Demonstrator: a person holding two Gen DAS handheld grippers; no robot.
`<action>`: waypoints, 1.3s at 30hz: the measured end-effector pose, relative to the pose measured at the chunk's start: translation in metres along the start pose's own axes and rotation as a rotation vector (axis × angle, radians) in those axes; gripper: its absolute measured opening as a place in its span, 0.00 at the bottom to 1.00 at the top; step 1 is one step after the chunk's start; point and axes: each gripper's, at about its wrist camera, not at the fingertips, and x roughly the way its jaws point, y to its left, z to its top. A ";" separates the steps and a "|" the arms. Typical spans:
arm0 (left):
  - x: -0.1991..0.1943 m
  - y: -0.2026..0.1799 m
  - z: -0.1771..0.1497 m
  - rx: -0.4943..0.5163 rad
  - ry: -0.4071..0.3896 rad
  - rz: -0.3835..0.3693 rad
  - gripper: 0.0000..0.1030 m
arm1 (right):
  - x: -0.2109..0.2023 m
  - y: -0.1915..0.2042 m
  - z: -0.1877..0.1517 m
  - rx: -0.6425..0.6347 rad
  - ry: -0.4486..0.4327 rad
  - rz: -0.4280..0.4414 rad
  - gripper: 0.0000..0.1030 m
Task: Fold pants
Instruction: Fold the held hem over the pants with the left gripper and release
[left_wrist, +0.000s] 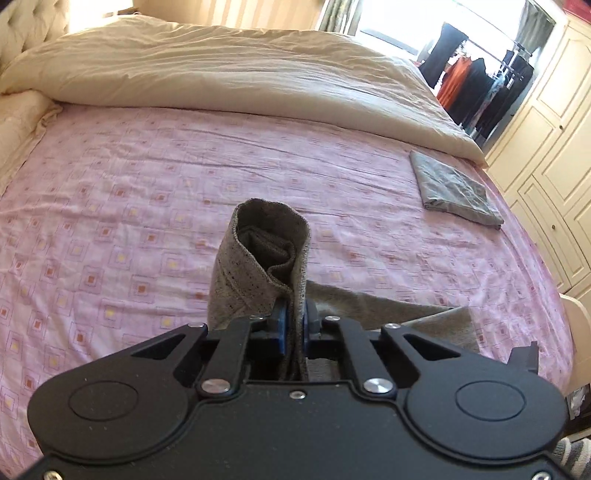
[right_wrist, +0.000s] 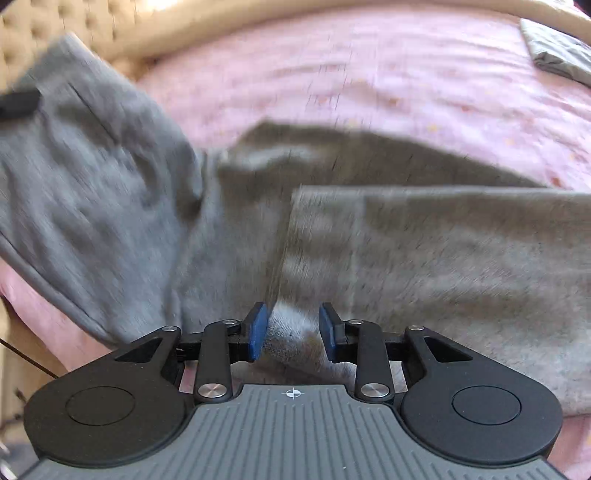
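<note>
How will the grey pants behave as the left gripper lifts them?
Probably floppy: the pants curl over above the shut left gripper and trail limp onto the bed sheet. Likely fairly heavy knit, so the rest should drag. The open right gripper holds nothing, so that side may sag.

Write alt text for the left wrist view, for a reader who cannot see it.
The left hand-held gripper is shut on a bunched fold of grey pants, lifted above a bed with a pink patterned sheet. A cream duvet lies across the far side, and a folded grey cloth sits at right.
</note>
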 end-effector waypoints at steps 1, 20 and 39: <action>0.007 -0.016 0.000 0.015 0.008 -0.013 0.10 | -0.009 -0.008 0.003 0.009 -0.026 0.025 0.30; 0.061 -0.081 -0.094 -0.048 0.190 0.212 0.40 | -0.047 -0.128 0.028 0.215 -0.138 0.071 0.40; 0.042 -0.066 -0.137 -0.075 0.200 0.247 0.43 | -0.057 -0.070 0.047 0.146 -0.064 0.278 0.08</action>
